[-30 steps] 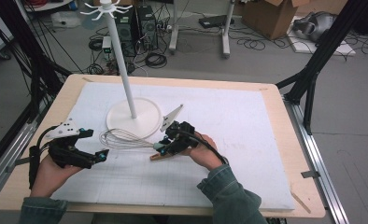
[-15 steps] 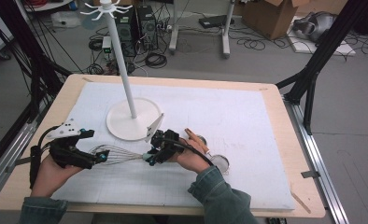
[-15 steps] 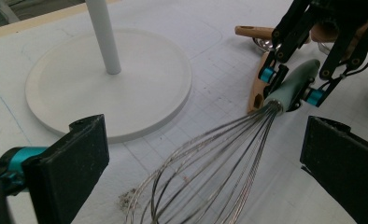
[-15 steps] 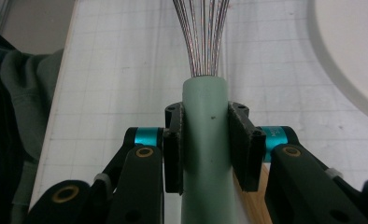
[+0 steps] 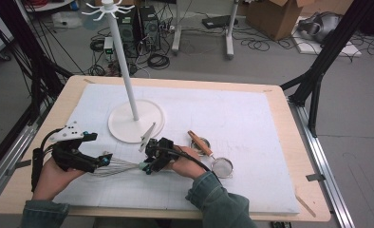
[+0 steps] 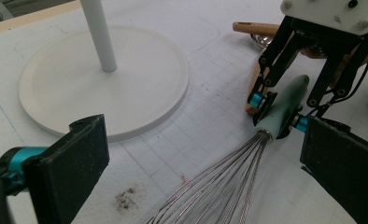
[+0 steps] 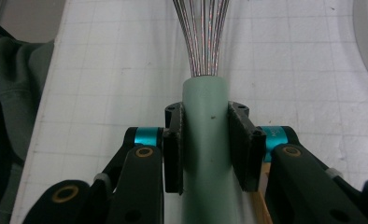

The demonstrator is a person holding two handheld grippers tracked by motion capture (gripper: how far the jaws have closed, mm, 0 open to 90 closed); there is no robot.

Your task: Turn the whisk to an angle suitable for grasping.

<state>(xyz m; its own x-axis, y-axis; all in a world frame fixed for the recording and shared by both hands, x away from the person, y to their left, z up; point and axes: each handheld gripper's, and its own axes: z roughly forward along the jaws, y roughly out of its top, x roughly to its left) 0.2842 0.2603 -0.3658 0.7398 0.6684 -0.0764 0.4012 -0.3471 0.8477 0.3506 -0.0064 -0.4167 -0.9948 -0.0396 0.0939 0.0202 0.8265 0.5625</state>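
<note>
A whisk with a pale green handle and steel wires lies low over the white mat. My right gripper is shut on the handle just behind the wires; it also appears in the high view and in the left gripper view. My left gripper stands wide open, with the wire head lying between its jaws, and no contact is visible. In the high view the left gripper sits at the mat's front left, with the wires running from it to the right gripper.
A white hook stand rises from its round base just behind the grippers. Two small strainers lie to the right of the right hand, one with a wooden handle and one nearer the front. The white mat covers the wooden table.
The right gripper has carried the whisk left and toward the front edge, so its wires now lie within the left gripper's open jaws. The two strainers have come into sight.
</note>
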